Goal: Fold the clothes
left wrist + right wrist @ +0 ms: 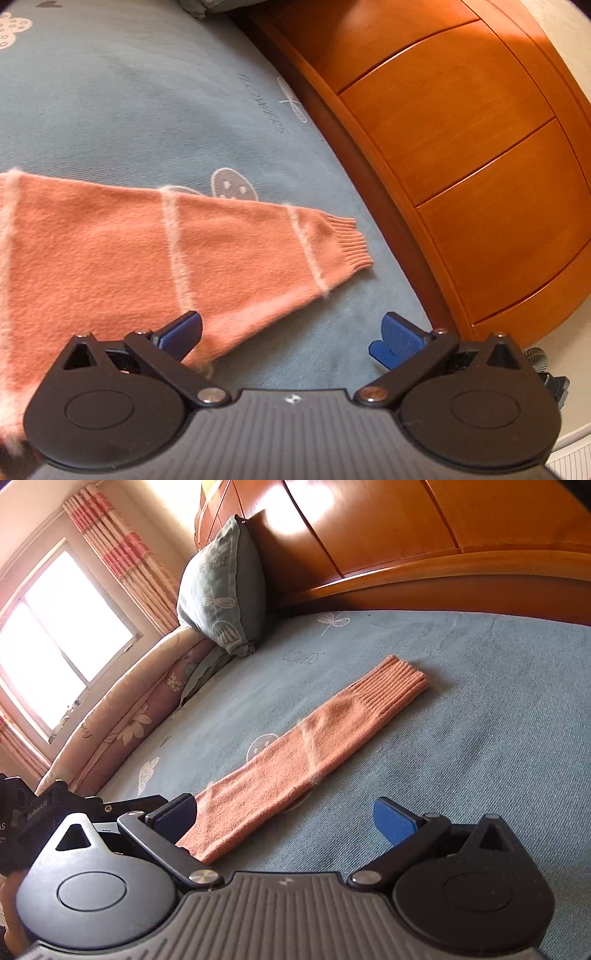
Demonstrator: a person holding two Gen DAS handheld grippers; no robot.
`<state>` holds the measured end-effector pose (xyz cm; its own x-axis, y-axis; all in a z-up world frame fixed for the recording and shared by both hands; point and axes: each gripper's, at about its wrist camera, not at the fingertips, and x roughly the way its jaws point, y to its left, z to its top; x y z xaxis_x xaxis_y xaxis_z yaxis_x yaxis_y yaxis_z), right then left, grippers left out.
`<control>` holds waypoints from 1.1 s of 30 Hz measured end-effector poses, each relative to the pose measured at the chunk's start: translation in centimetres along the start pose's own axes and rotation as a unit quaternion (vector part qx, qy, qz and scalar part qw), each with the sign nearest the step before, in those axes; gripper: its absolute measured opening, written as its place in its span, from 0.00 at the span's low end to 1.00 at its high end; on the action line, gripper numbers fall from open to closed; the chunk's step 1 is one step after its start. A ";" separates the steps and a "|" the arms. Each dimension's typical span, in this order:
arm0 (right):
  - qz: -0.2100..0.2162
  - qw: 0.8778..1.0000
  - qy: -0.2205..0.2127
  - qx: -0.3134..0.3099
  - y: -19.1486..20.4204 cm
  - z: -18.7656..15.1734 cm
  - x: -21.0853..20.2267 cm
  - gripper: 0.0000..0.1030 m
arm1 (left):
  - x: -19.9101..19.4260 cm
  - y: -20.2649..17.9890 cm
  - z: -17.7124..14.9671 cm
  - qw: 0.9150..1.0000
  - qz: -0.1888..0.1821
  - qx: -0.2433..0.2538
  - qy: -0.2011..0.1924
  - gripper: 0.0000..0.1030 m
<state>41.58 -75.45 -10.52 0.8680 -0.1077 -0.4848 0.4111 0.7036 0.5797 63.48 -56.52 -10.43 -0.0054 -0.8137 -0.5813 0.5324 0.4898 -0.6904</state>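
**Pink sweater flat on my blue bed, both tongs open**

Left view: my left tongs (290, 338) are wide open and hold nothing. The fuzzy pink knit sweater with thin white stripes (122, 251) lies flat on the blue-grey bed sheet (129, 99). Its sleeve cuff points at the bed's edge by the orange wooden drawers (461, 140).

Right view: my right tongs (284, 818) are wide open and empty too. The sleeve stretches toward the wooden edge. A blue-grey pillow (221, 587) stands in the far corner.

Left tool (290, 338): fingers spread wide, nothing between the blue pads (397, 338). Right tool (284, 821): likewise spread wide, unloaded.
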 end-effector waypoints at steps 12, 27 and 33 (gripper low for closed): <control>-0.024 0.998 -0.035 0.052 -2.6 1.3 -1.3 1.00 | 0.7 -1.8 0.8 1.000 -0.028 0.005 0.009 0.99; 0.061 0.998 -0.007 0.034 3.3 1.6 -4.6 1.00 | -18.7 -4.9 -5.2 0.985 0.155 0.008 -0.080 0.99; 0.190 0.981 -0.020 -0.026 10.0 1.5 -11.9 1.00 | -28.3 -8.2 -14.2 0.968 0.234 0.041 -0.078 0.99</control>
<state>35.79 -68.19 2.03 0.9663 0.1430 -0.2140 0.0420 0.7326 0.6793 47.27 -33.10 5.57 0.3776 -0.5493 -0.7454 0.5105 0.7951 -0.3274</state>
